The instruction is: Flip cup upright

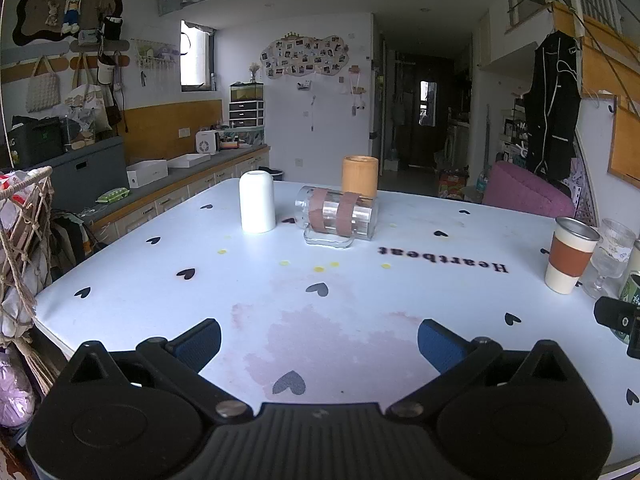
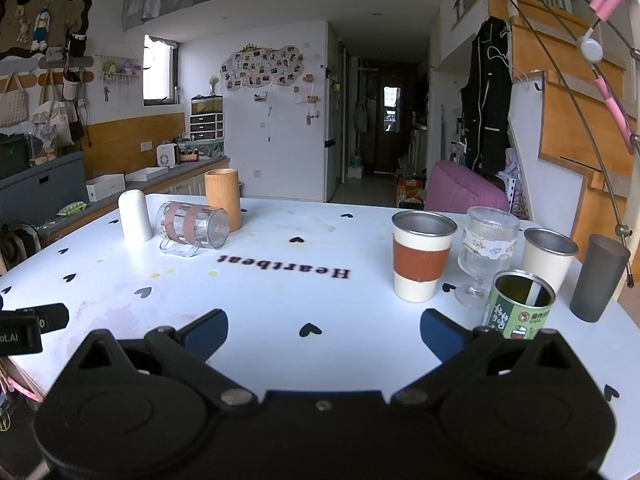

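Note:
A clear glass mug with two brown tape bands lies on its side at the far middle of the white table, its handle against the tabletop. It also shows in the right wrist view, far left, with its mouth facing right. My left gripper is open and empty, low over the near table edge, well short of the mug. My right gripper is open and empty, near the front edge and right of the mug.
A white cup stands mouth-down and a wooden cup stands beside the mug. At the right stand a brown-banded metal cup, a stemmed glass, a green tin, a white metal cup and a grey tumbler.

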Motion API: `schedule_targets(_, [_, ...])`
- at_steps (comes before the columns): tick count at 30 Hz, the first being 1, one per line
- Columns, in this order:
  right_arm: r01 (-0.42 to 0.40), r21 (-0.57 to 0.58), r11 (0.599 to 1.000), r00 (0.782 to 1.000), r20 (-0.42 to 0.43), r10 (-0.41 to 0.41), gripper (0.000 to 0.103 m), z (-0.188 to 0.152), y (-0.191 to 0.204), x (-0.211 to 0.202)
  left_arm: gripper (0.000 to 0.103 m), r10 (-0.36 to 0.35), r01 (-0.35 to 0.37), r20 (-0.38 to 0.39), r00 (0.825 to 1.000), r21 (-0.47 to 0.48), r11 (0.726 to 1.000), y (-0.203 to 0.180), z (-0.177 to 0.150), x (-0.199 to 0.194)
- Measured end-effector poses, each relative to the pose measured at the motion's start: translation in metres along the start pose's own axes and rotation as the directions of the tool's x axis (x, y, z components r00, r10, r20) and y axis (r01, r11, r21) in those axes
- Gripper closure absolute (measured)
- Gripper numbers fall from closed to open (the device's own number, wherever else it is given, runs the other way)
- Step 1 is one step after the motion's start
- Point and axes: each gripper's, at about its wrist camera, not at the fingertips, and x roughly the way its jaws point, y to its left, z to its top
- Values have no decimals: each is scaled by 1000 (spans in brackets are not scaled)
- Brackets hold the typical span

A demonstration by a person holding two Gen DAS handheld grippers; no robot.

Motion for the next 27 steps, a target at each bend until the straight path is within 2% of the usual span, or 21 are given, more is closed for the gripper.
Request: schedule_targets(27, [-2, 3, 1000, 1000, -1, 2, 0, 0, -1, -1, 0, -1, 1, -4, 1000, -3, 1000, -1, -2, 3])
